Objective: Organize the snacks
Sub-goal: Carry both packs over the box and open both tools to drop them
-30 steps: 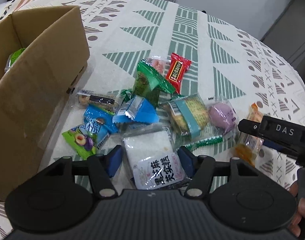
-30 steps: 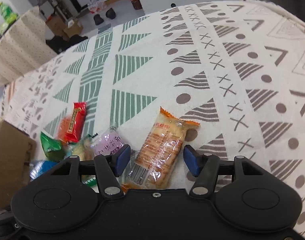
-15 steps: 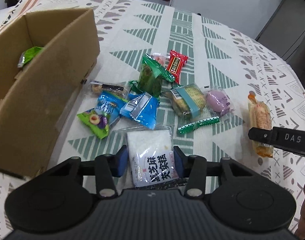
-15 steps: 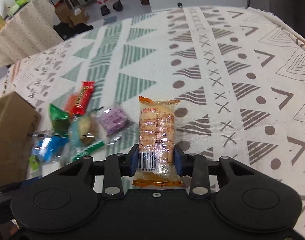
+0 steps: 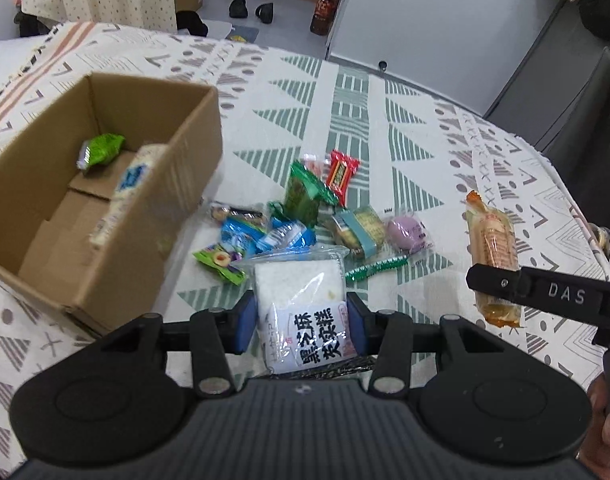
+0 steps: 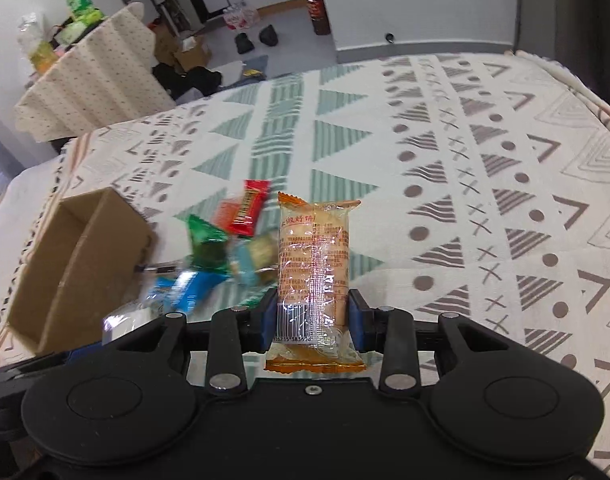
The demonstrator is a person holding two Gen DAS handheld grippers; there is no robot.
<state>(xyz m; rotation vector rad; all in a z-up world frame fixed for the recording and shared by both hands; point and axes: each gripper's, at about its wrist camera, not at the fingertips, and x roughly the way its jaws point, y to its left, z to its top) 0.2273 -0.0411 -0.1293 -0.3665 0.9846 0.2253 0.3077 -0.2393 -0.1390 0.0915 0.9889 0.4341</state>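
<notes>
Left tongs (image 5: 301,322): lower centre of the left wrist view, blue pads clamped on a white rice-cake packet (image 5: 301,300) with black characters on its label, held clear of the patterned surface (image 5: 385,128). Right tongs (image 6: 310,316): lower centre of the right wrist view, pads clamped on the barcode end of an orange-edged clear biscuit packet (image 6: 314,268), which stands upright between them; the same packet shows at the right of the left wrist view, above a black bar marked DAS. Cardboard box (image 5: 45,248): left of the left wrist view, open-topped, resting on the surface; holds a green packet (image 5: 101,152) near its far end and a long pale packet with a blue label (image 5: 125,192) leaning along its right wall. Loose snacks, centre of the left wrist view, just right of the box: red candy bar (image 5: 342,174), dark green pouch (image 5: 305,196), blue wrappers (image 5: 265,234), light green fruit-print packet (image 5: 221,260), teal-banded cracker pack (image 5: 357,230), purple sweet in clear wrap (image 5: 407,232), thin green strip (image 5: 375,267). The pile is blurred in the right wrist view. A hand (image 5: 609,428) sits at the lower right edge of the left wrist view.
</notes>
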